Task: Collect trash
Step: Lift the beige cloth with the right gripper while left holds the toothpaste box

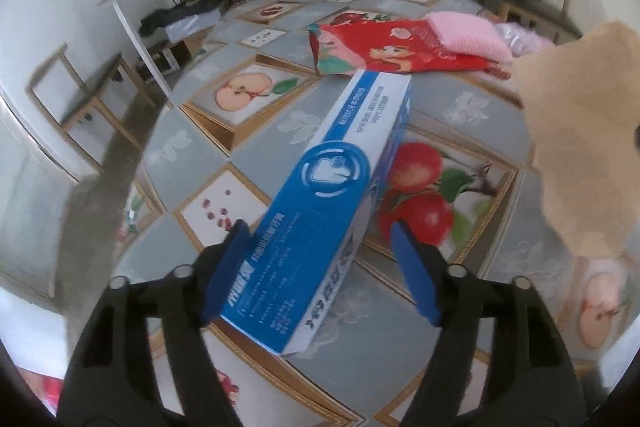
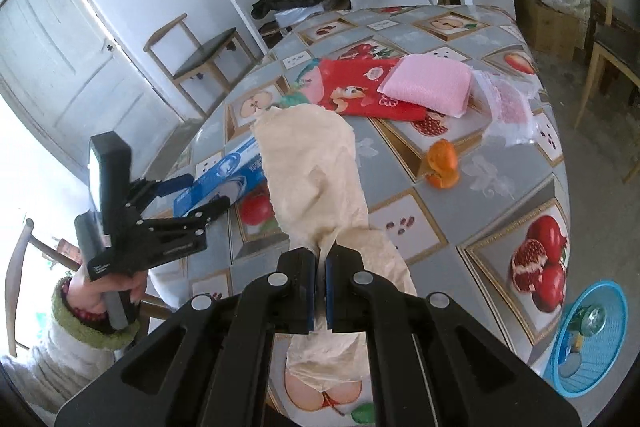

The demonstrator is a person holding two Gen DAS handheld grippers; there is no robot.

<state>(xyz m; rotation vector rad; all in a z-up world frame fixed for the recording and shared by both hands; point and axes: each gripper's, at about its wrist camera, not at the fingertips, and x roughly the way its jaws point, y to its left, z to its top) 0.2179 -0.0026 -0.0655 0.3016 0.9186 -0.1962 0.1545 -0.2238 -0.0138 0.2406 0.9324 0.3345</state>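
A long blue and white toothpaste box (image 1: 332,187) lies on the fruit-patterned tablecloth (image 1: 200,147), its near end between the blue pads of my left gripper (image 1: 318,231). The left pad (image 1: 228,267) sits against the box's side, and a gap shows at the right pad, so the gripper is open. In the right wrist view the left gripper (image 2: 200,193) and the box (image 2: 224,179) appear at the table's left edge. My right gripper (image 2: 320,253) is shut on a crumpled beige paper sheet (image 2: 316,167), held above the table. The same paper (image 1: 580,147) fills the right of the left wrist view.
An orange peel (image 2: 442,163), a red printed packet (image 2: 360,91), a pink sponge (image 2: 428,83) and a clear plastic wrapper (image 2: 508,107) lie farther back on the table. A blue mesh basket (image 2: 592,339) stands on the floor at the right. Chairs stand around the table.
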